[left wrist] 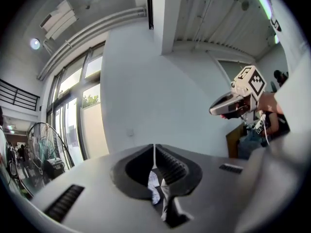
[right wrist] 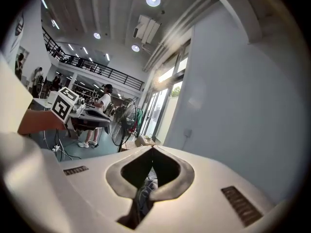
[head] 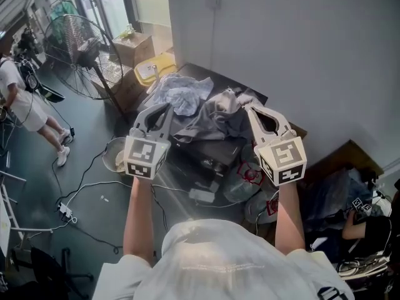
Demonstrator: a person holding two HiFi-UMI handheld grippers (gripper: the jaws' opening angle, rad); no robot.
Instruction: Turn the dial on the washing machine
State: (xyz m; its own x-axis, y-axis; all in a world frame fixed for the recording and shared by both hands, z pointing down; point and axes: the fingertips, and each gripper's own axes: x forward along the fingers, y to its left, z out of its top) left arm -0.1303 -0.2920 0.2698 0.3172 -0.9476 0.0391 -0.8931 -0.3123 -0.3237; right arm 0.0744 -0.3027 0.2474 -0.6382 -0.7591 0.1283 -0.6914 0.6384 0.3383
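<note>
Both grippers are held up high in front of the pale wall, side by side and pointing level. In the head view my left gripper (head: 167, 107) and my right gripper (head: 249, 107) hang over a dark low unit (head: 215, 150) piled with clothes (head: 187, 95). I cannot make out a dial on it. My left gripper (left wrist: 153, 147) is shut, its tips meeting with nothing between them. My right gripper (right wrist: 153, 148) is shut and empty too. Each gripper view catches the other gripper off to one side, well apart.
A standing fan (head: 78, 55), a cardboard box (head: 134, 49) and a yellow item (head: 156, 67) are at the back left. Cables (head: 87, 189) and a power strip (head: 65, 212) lie on the floor. A person (head: 25, 105) stands at far left; another person (head: 369, 227) sits at right.
</note>
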